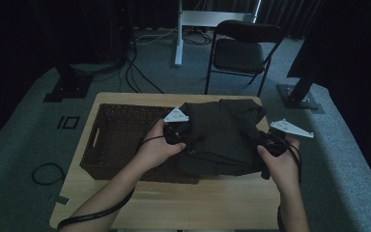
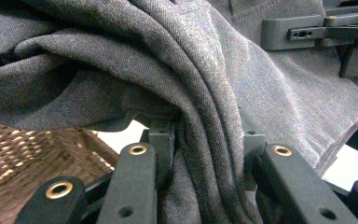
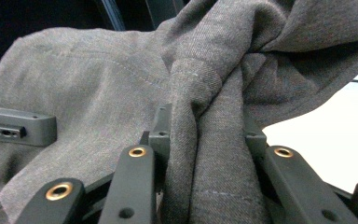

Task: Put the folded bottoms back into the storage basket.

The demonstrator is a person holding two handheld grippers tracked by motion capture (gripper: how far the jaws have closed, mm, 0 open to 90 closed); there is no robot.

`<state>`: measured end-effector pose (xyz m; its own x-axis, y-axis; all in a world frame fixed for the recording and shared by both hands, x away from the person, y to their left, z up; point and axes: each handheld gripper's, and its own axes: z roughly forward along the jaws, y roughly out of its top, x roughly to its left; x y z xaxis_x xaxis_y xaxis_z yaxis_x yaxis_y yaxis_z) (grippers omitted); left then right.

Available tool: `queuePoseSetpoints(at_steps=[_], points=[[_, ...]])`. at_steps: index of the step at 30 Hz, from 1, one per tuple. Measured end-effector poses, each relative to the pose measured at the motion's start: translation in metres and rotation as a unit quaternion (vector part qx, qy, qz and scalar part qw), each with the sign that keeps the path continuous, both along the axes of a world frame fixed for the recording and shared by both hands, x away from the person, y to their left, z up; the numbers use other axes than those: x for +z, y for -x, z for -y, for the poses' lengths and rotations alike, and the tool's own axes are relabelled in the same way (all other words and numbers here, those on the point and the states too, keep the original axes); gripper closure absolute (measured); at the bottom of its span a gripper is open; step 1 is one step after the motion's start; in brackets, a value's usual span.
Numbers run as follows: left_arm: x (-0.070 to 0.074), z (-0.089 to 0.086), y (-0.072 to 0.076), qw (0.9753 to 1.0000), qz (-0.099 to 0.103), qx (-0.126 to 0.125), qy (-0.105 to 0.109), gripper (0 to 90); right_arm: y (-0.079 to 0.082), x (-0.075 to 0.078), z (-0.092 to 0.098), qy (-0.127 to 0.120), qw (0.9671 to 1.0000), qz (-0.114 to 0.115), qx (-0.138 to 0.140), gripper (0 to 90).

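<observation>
Both grippers — the left gripper and the right gripper — are clamped on the folded dark garment, held beside the wicker basket on the bench.

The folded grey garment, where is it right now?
In the high view the garment hangs between the left gripper and right gripper, over the basket's right edge.

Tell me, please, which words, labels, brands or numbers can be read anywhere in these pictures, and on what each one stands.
None: no readable text anywhere.
The folded grey garment, clamped by the left gripper and the right gripper, shows only plain weave and stitching, no tag.
The wicker basket, the wooden table and the folding chair bear no lettering.
</observation>
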<state>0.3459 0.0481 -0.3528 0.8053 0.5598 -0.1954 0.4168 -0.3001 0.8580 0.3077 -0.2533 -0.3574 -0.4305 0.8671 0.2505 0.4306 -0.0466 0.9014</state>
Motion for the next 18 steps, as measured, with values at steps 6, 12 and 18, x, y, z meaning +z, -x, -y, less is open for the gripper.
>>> queuePoseSetpoints(at_steps=[6,12,18], points=[[0.004,-0.019,-0.004,0.9999,0.002,0.011,-0.001,68.4,-0.009,0.004,-0.017,-0.001,1.0,0.001,0.009,66.9],[0.006,-0.038,-0.009,0.9997,0.004,0.023,0.003,68.4,-0.019,0.008,-0.036,-0.005,0.9998,0.005,0.019,66.9],[0.008,-0.058,-0.012,0.9992,0.006,0.039,0.006,68.4,-0.028,0.01,-0.056,-0.008,0.9996,0.009,0.027,66.9]])
